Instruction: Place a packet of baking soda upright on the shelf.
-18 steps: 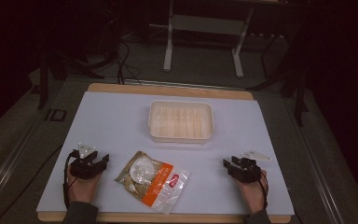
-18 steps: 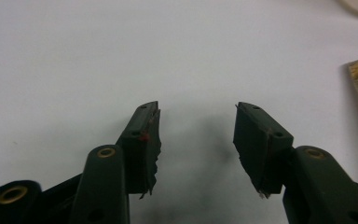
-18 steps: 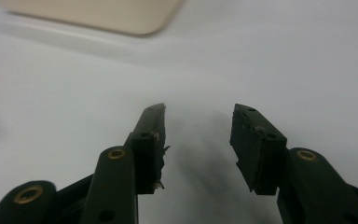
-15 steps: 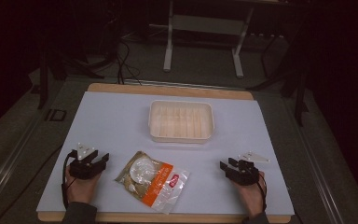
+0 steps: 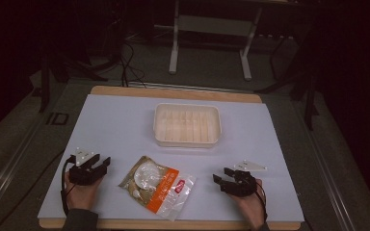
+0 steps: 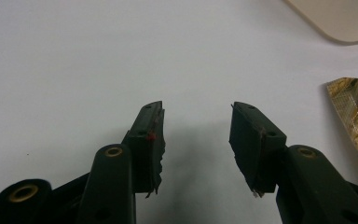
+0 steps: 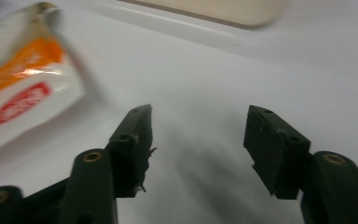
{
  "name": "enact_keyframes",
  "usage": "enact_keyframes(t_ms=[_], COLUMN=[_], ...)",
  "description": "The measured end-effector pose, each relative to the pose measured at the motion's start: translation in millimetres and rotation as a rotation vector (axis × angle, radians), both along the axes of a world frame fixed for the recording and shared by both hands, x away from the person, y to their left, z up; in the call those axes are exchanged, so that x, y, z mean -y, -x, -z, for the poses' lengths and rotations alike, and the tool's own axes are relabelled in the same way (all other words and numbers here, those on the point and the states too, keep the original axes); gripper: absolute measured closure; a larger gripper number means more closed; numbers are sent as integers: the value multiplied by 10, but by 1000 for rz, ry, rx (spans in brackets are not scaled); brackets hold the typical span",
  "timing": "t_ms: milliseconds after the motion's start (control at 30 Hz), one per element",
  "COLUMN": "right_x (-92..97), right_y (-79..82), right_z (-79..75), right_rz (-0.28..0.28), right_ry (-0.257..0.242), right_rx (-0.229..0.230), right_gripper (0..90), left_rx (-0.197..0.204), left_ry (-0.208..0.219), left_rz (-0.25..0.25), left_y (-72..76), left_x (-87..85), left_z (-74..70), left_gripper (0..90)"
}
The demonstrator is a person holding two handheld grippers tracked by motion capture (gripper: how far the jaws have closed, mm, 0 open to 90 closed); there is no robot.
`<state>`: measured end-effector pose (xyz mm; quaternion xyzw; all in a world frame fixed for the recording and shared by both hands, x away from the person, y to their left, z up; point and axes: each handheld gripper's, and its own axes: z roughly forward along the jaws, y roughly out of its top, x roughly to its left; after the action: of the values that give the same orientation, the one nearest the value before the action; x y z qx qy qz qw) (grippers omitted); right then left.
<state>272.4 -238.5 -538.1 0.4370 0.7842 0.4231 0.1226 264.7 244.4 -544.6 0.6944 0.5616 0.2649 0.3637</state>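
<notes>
— Snack bag (image 5: 157,186), one of them, lies flat at the near edge of the table (image 5: 289,144), between the two hands and touching neither. Would you call it the thing being worked on?

— I'd judge so. It is the nearest loose thing to both tools, and each tool points inward toward it. The left gripper (image 5: 96,166) sits just to its left, jaws spread with bare table between them. The left gripper view shows that gap plainly and a corner of the bag off to one side.

— And the other one?

— The right gripper (image 5: 225,176) sits to the bag's right, a little farther off, jaws also standing wide with nothing in them. Its own view has the bag's orange and white end up in the corner, apart from the jaws.

— Why so low and wide, do you think?

— Likely readiness: opened jaws near the surface suit sliding onto a thin flat edge from either side.

— Anything beyond?

— One pale tray (image 5: 187,124) sits farther back, about mid-table, well apart from the bag, open side up. Possibly that's where the bag goes. So: two grippers, one bag, one tray.
</notes>
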Motion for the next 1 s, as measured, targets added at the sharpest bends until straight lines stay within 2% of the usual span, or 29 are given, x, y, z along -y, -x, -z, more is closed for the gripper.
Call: enact_keyframes(t_ms=[67,233,600,800,1000], right_x=[-60,-241,-541,-634,-724], right_y=[18,63,87,99,126], right_z=[-13,-4,62,101,138], right_rz=[-40,-111,-190,-224,-252], right_ry=[-23,-25,-29,-54,-51], right_rx=[3,6,-17,-43,-64], right_gripper=[376,340,336,336,343], left_rx=[-4,-5,-5,-3,-2], left_ry=[-7,-11,-25,-21,-18], left_rz=[5,6,0,-9,-11], left_y=[-3,-6,-10,-10,-8], left_x=[8,7,7,-5,-10], left_z=[2,6,5,5,4], left_gripper=[547,548,549,549,549])
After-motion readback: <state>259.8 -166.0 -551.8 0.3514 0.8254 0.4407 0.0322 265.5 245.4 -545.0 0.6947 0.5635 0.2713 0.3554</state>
